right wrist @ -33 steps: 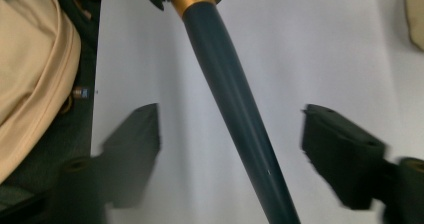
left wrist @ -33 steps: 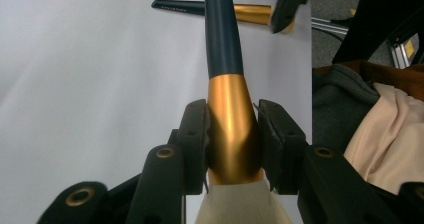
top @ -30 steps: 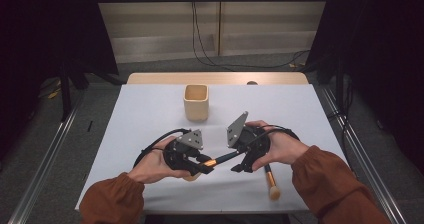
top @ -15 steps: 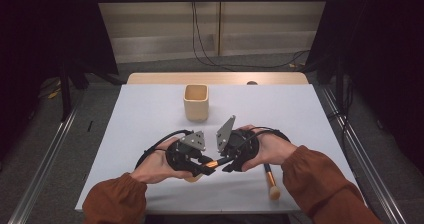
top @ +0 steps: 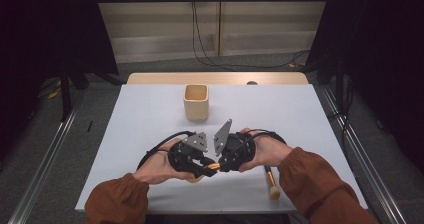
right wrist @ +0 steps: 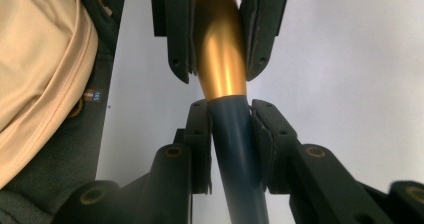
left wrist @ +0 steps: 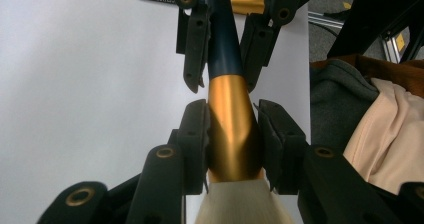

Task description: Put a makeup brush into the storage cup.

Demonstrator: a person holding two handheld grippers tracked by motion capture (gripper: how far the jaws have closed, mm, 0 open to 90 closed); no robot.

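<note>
A makeup brush [left wrist: 232,134] with a gold ferrule, dark blue handle and pale bristles is held level between both grippers, just above the white table [top: 150,114]. My left gripper [left wrist: 232,109] is shut on the gold ferrule, bristles toward its body. My right gripper [right wrist: 230,106] faces it tip to tip; its jaws have just been closing and now press on the blue handle [right wrist: 235,149]. In the high view the two grippers [top: 207,166] [top: 222,163] meet at the table's near middle, with a bit of the gold ferrule [top: 214,166] showing between them.
A second brush [top: 270,180] lies on the table near the front edge, right of my right hand. A tan square cup [top: 195,102] stands upright at the centre, beyond the grippers. A wooden strip [top: 215,78] borders the far edge.
My right gripper has moved left to meet the left one and has closed on the brush's handle. The left gripper has kept still with the brush.
</note>
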